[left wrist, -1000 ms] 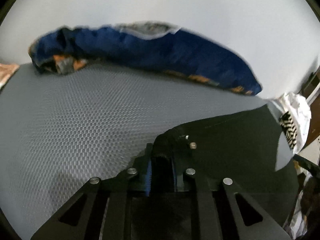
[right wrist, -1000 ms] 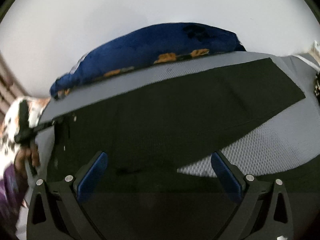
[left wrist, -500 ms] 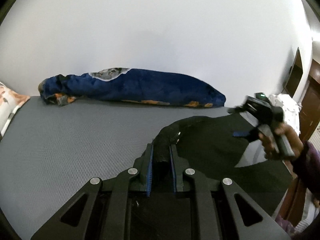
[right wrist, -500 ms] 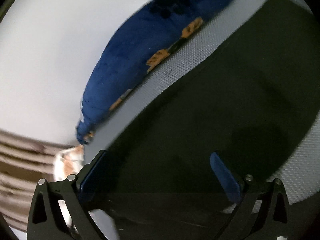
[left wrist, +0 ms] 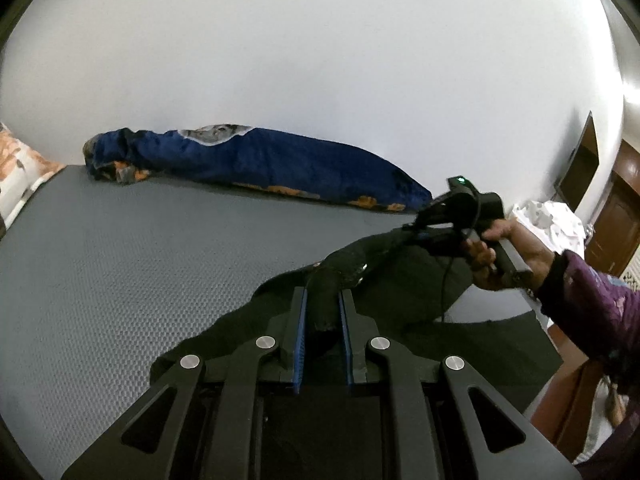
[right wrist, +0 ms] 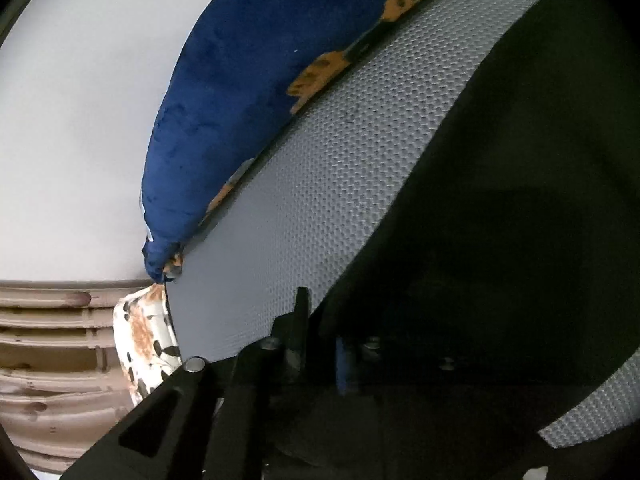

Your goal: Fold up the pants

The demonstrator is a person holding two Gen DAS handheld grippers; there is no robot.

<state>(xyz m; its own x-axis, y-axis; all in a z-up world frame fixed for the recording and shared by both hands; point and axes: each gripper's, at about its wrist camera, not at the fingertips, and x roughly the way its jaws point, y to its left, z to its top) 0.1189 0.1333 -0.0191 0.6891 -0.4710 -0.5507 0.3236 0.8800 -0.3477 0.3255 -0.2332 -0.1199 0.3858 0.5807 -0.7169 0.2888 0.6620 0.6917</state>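
Black pants [left wrist: 400, 280] lie on the right part of a grey mattress [left wrist: 140, 260]. My left gripper [left wrist: 322, 304] is shut on a bunched fold of them and holds it a little off the bed. In the same view a hand [left wrist: 504, 248] holds my right gripper [left wrist: 418, 232], tips at a raised edge of the pants further right. In the right wrist view the right gripper [right wrist: 320, 320] has its jaws closing tight together on the dark edge of the pants [right wrist: 500, 200], beside bare mattress [right wrist: 320, 180]. The pads are hard to make out against the black cloth.
A rolled blue blanket [left wrist: 280, 164] with orange patches lies along the wall at the far edge of the bed. A patterned pillow [left wrist: 16, 168] sits at the left end. White cloth [left wrist: 548, 220] and a brown door [left wrist: 612, 228] are off to the right.
The right gripper's jaws went from wide open to closed at the pants' edge, and it rolled and dipped. The left gripper rose and pulled back with its fold of pants.
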